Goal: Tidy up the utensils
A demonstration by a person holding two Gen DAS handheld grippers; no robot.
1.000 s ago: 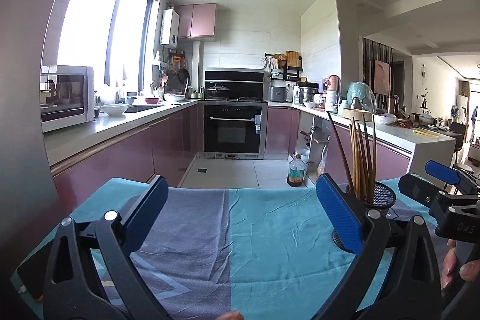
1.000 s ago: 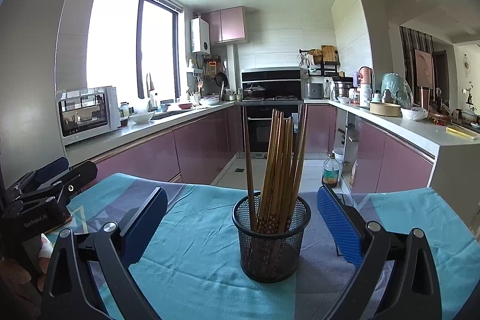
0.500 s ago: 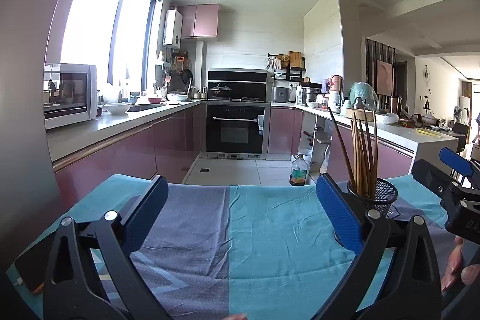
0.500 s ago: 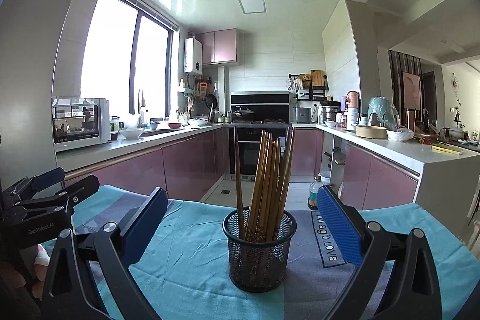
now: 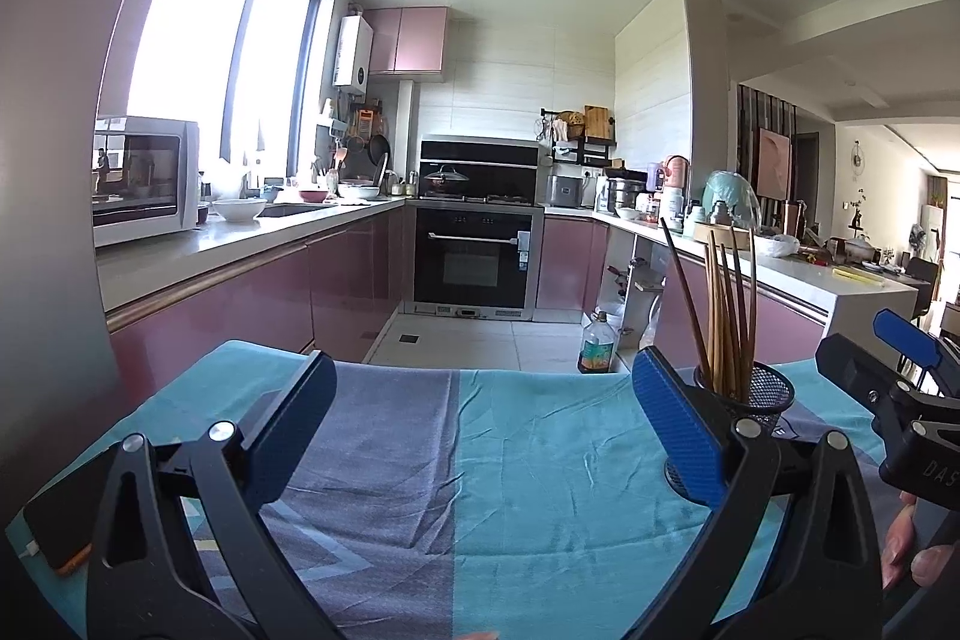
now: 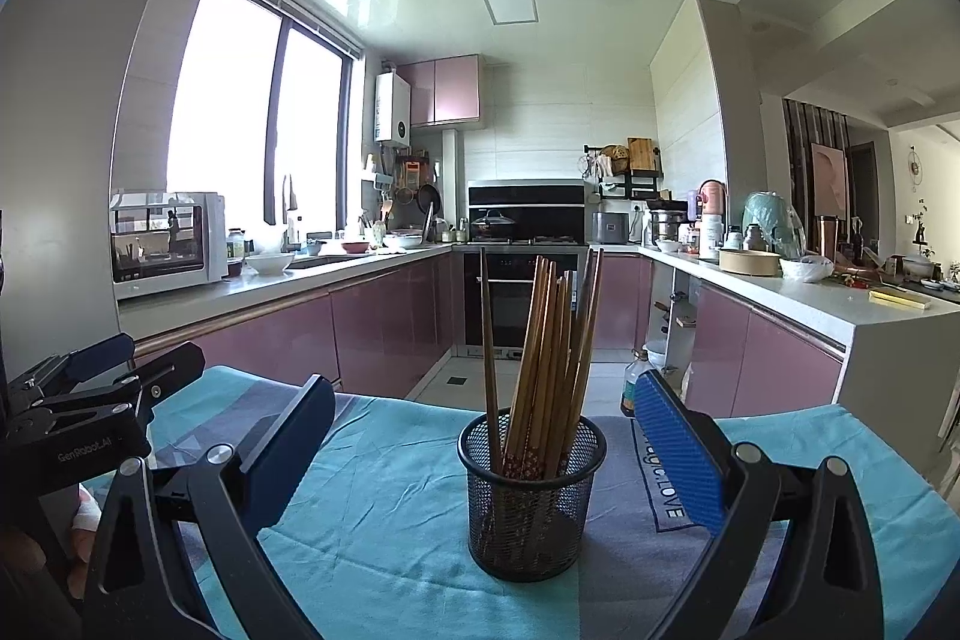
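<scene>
Teal and grey cloth (image 5: 540, 490) covers the table, seen from my left wrist camera. Left gripper (image 5: 480, 418): blue-padded jaws spread wide, nothing between them, held above bare cloth. Black mesh holder (image 5: 762, 394): far right on the cloth, partly behind the right pad, filled with upright wooden chopsticks (image 5: 729, 316). Right gripper (image 5: 900, 376): at the right edge, just right of the holder; from this side I cannot tell how its jaws stand. A hand (image 5: 912, 556) shows at the lower right edge. Dark phone (image 5: 60, 520): near left corner of the table.

Right wrist camera. Right gripper (image 6: 483, 436): jaws wide apart, holding nothing. Mesh holder (image 6: 531, 508): standing upright on the cloth between the two pads, touching neither. Chopsticks (image 6: 552, 358): bundled in the holder, leaning slightly right, one dark stick standing apart on the left. Left gripper (image 6: 90, 370): at the left edge, well apart from the holder. Purple kitchen cabinets (image 6: 384, 334): far behind.
</scene>
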